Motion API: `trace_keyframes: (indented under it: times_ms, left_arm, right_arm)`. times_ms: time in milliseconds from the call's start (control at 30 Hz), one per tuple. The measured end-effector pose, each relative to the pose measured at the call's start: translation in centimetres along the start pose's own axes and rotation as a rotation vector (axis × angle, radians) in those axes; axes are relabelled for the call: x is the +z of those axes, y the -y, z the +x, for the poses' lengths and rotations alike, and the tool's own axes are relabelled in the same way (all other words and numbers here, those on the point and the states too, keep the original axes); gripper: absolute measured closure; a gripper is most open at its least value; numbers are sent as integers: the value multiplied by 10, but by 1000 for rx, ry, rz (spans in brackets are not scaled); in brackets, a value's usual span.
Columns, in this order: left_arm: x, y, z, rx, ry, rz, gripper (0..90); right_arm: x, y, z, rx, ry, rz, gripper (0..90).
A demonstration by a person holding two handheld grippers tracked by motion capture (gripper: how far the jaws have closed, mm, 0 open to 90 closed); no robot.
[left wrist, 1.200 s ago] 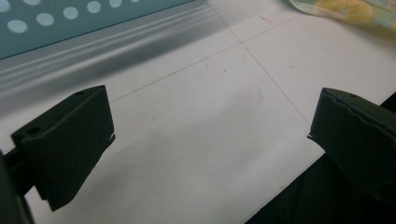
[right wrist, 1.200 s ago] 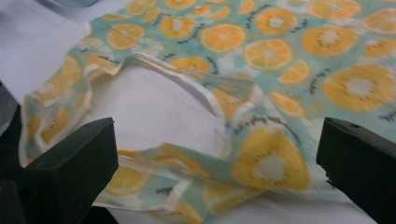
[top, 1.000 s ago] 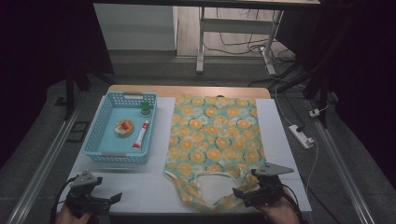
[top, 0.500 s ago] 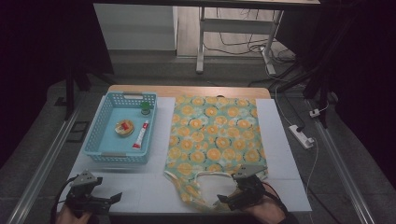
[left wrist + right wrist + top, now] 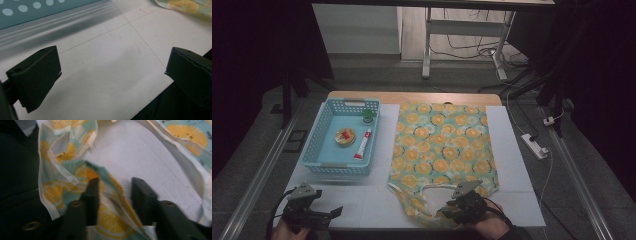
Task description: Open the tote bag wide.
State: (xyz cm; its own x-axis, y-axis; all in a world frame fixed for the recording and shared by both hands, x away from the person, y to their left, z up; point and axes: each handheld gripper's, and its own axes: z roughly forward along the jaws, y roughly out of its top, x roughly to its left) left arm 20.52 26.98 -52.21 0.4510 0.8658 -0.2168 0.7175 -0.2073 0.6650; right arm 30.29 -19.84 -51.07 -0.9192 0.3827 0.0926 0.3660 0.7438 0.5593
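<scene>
1. High view: orange-print garment (image 5: 442,150) lay flat on the white desk (image 5: 517,165), right of the blue basket (image 5: 324,150); right claw (image 5: 451,212) sat at its near strap, left claw (image 5: 334,212) apart on bare desk.
2. Left gripper view: left claw (image 5: 112,70) gaped wide, holding nothing.
3. Right gripper view: right claw (image 5: 113,192) had just been closing, strap fabric (image 5: 110,195) between the jaws; pinched or not, too blurred to tell.

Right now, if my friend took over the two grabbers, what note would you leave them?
Left gripper: open, resting low over bare table, holding nothing.
Right gripper: jaws have just been closing around a strap of the orange-print garment at its near edge; fabric lies between them, but a gap shows, so not yet pinched.
Garment lies flat, spread beside the blue basket.
Done: the reach. Left: finish the pinch, then probably lift or fold.
</scene>
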Motion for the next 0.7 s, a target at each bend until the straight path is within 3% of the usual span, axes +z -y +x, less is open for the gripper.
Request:
trace_keyframes:
  times_ms: [33,100,467,700]
  left_arm:
    - [0,0,0,0,0,0,0]
    - [0,0,0,1,0,1,0]
    - [-1,-1,0,3,-2,-4,0]
    - [2,-4,-2,39,60,-24,0]
  right_arm:
    - [-2,-1,0,-9,-2,-7,795]
    - [-7,-2,0,-15,5,-32,877]
    - [-28,-15,-9,30,9,-147,894]
    - [-40,-26,-17,41,3,-209,895]
